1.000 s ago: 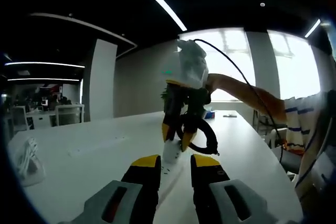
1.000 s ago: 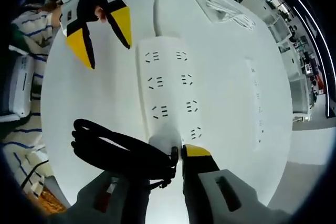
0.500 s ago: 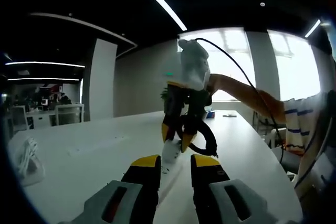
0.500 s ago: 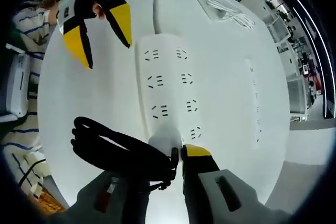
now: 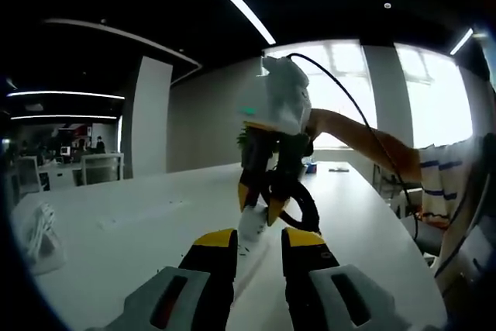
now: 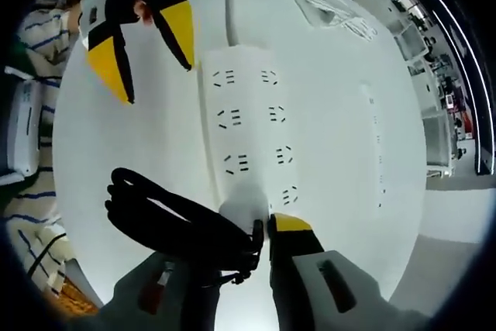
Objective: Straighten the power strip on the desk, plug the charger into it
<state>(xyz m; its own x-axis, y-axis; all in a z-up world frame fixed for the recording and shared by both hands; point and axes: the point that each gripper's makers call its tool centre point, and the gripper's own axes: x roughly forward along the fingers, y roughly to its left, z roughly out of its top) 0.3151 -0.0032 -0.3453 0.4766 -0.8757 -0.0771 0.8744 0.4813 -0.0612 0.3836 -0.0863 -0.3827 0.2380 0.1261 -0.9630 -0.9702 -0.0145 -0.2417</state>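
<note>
A white power strip [image 6: 252, 129] with several sockets lies on the white desk [image 6: 132, 145]; its thick cord [image 6: 231, 1] loops away at the far end. My right gripper [image 6: 260, 226] is shut on a white charger [image 6: 244, 205], held just over the strip's near end. The charger's black cable coil [image 6: 167, 222] hangs beside it. My left gripper [image 6: 159, 83] hovers open to the left of the strip, nothing between its fingers. In the left gripper view, my left gripper [image 5: 260, 239] points along the strip [image 5: 249, 252] toward the right gripper [image 5: 260, 205] and the black coil [image 5: 298, 203].
A bundle of white cable [image 6: 337, 13] lies at the far side of the desk, also visible as the bundle [image 5: 35, 234]. A flush socket bar [image 6: 376, 153] is set in the desk to the right. A person's arm [image 5: 364, 141] reaches in from the right.
The right gripper view has shifted a little; the charger stays over the strip's near end. Both grippers keep their state.
</note>
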